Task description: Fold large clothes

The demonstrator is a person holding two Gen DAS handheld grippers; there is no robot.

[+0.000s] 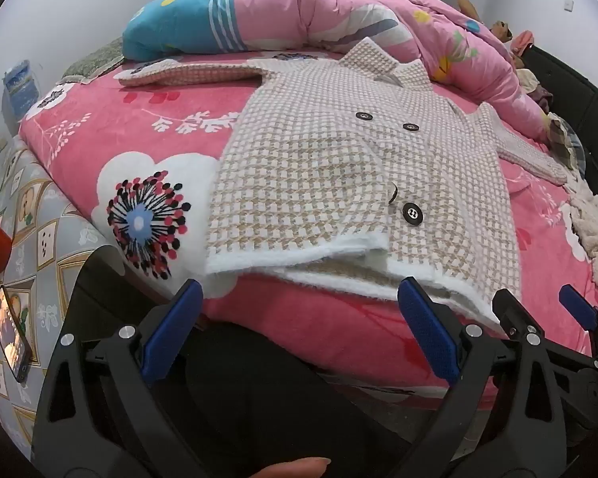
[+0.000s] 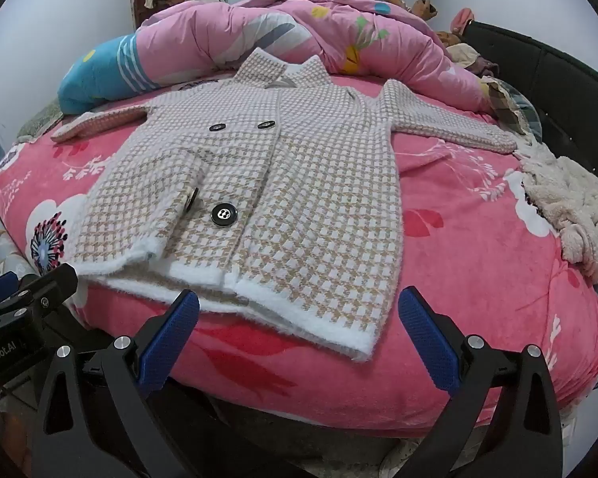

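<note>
A big checked coat [image 2: 259, 183] lies flat on the pink bed [image 2: 458, 247], front side up. Both sleeves stick out to the sides, and the white fuzzy hem [image 2: 299, 302] is near the bed's edge.

The left claw [image 1: 299, 330] is spread wide and holds nothing. The right claw [image 2: 299, 334] is spread wide too, also with nothing in it. Both hang just in front of the hem, not touching it.

The fold has not begun, I think. A good first move may be to fold a sleeve across the chest. Pinch the sleeve near its end, lift it only a little, and lay it down flat. The coat looks thick and soft, so grab enough cloth or it may slip. The front flap near the big black button [image 2: 223, 213] is bumpy; smooth it first.
</note>
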